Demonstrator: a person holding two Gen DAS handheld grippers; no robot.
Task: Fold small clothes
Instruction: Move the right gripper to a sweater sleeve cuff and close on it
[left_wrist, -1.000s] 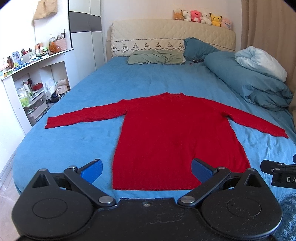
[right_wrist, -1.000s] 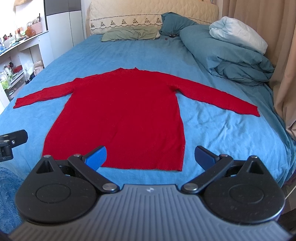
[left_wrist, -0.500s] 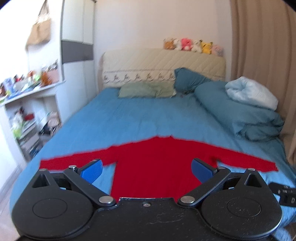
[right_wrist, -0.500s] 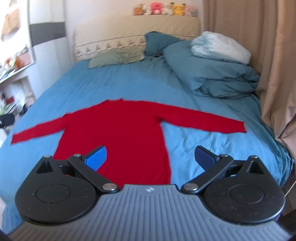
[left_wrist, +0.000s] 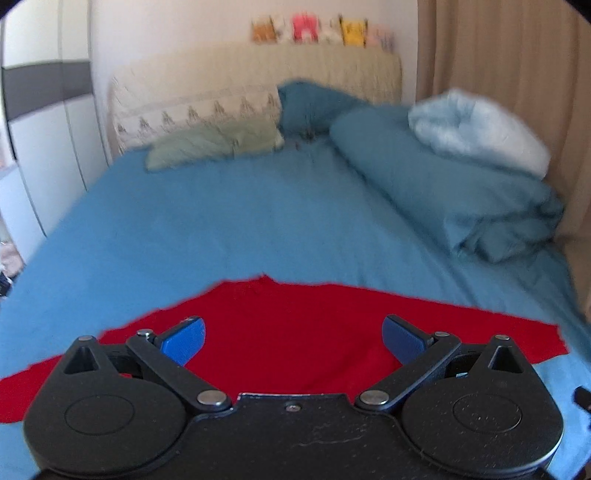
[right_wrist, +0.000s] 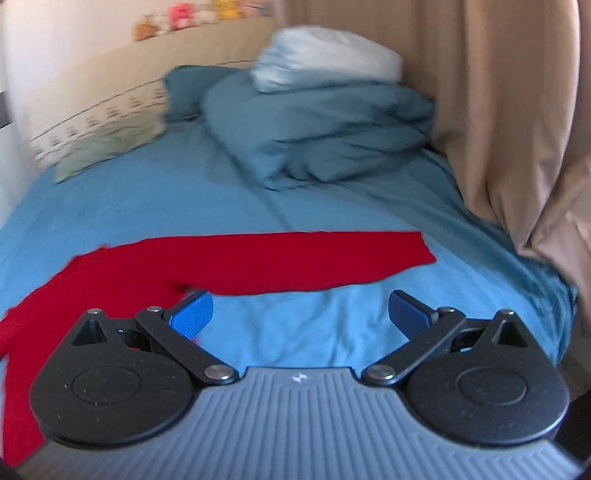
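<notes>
left claw (left_wrist: 291, 339) now over sweater (left_wrist: 295, 321) chest | right claw (right_wrist: 300, 313) swung beside sleeve

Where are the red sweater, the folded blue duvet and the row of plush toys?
red sweater (left_wrist: 295, 332), left wrist view, on its chest.
folded blue duvet (right_wrist: 314, 125), right wrist view, on its top fold.
plush toys (left_wrist: 304, 27), left wrist view, on the pink one.

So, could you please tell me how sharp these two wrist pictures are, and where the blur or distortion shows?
Left wrist view: the left gripper is crisp, but the plush toys and headboard are smeared, and the red sweater has soft edges. Right wrist view: blur is stronger, streaking the green pillow and rolled duvet; the right gripper stays sharp. Both views bow at the edges, with dark corners.
</notes>
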